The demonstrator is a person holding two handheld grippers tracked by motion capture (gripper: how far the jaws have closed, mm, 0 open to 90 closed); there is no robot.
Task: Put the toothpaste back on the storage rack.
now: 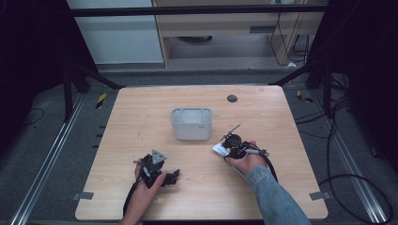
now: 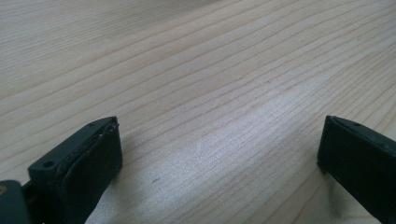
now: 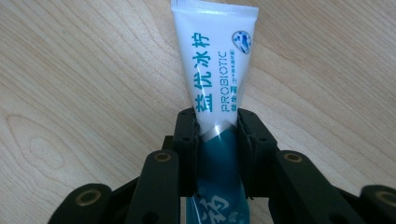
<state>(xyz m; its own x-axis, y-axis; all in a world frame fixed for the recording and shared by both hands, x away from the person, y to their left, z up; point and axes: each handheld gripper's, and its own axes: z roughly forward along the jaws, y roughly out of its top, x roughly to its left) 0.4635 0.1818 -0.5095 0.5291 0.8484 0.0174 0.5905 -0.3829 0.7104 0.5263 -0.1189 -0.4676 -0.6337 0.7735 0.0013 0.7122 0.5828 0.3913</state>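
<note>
Pale wood grain ran across the tabletop, which stood in a dim workroom between metal floor rails and trailing cables, with a cabinet and a light panel behind it. At its middle sat a white, open-topped container, apparently empty as far as the high view showed. The right hand-held gripper had its two black jaws pressed against the sides of a white and teal toothpaste tube, clamped around the tube's lower body where the teal band began, while the flat crimped end pointed away over the wood. From above, the tube lay just right of the container and a little nearer the person, low against the surface; whether it rested on the wood or had been raised slightly could not be told. The left hand-held gripper waited near the front edge, well apart from both container and tube, its jaws spread wide with bare wood between them and nothing in their hold. Judged from this arrangement, the pickup looked done and the rest of the job lay ahead: the tube had yet to be lifted clear, carried the short way to the container and released inside, a move that seemed to belong to the right hand alone.
</note>
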